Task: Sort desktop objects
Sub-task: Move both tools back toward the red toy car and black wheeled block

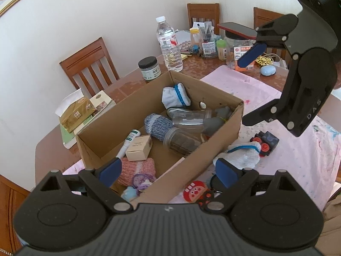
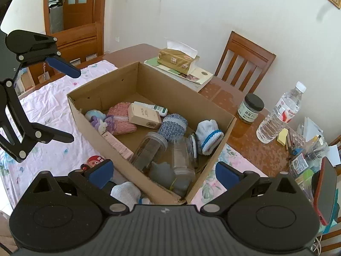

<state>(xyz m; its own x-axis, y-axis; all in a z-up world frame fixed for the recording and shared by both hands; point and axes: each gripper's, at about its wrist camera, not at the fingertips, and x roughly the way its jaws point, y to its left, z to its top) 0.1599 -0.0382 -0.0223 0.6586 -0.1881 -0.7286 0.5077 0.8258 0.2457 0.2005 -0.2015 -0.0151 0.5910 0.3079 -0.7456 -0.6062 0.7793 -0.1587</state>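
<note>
A water bottle point(image 1: 169, 44) and a dark-lidded jar point(image 1: 149, 68) are standing at twelve o'clock on the wooden table point(image 1: 53, 147). A tissue pack point(image 1: 75, 112) is lying at nine o'clock, with wooden chairs point(image 1: 89, 64) standing behind.

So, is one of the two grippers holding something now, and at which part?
Nothing is held. The left gripper and the right gripper both stand open above the cardboard box, empty between the pads.

Soft daylight, strong fisheye edge distortion

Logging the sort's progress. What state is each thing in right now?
Left tool: open, empty.
Right tool: open, empty.
Cardboard box: open-topped, partly filled.
Water bottle: upright, capped.
Dark-lidded jar: upright, closed.
White glove: lying outside the box.
</note>
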